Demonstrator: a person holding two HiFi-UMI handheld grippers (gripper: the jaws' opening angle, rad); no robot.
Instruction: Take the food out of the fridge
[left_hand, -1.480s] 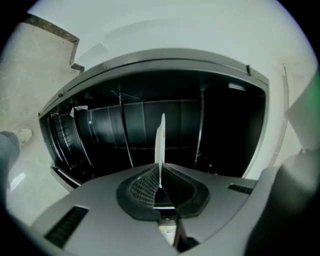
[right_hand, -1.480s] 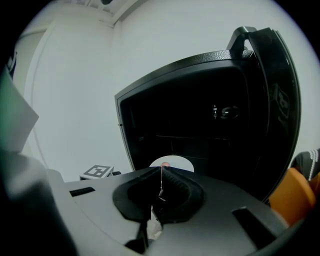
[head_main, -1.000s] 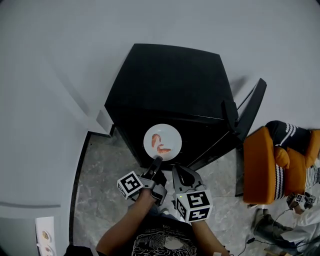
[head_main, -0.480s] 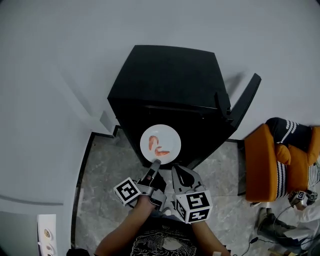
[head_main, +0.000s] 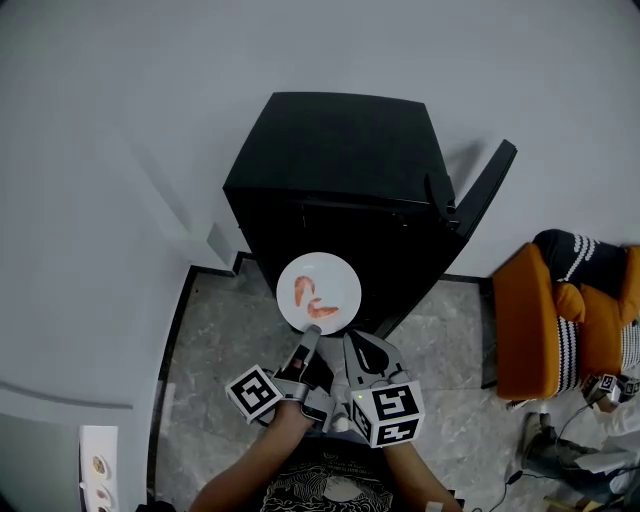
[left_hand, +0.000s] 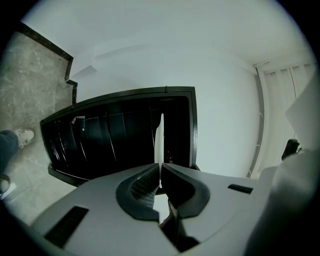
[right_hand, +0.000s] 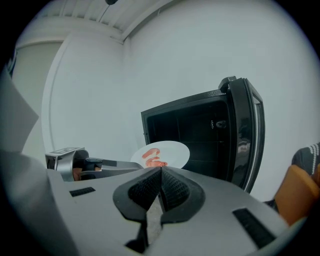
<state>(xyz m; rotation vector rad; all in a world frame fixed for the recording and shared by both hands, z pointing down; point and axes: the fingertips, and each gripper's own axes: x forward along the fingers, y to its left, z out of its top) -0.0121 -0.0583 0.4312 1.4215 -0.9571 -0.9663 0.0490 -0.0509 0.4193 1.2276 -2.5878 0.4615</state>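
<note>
Left gripper (left_hand: 160, 176): jaws clamped on the rim of the plate (head_main: 337, 274).
Right gripper (right_hand: 160, 172): jaws together, empty, just beside the left.
Food (head_main: 310, 300): on the plate ahead of the left gripper, apparently clear of the fridge (head_main: 340, 170).
Remaining: set the plate down; door (head_main: 482, 195) stands open.

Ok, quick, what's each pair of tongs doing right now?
Left tongs: closed on the white plate's rim.
Right tongs: closed, holding nothing.
</note>
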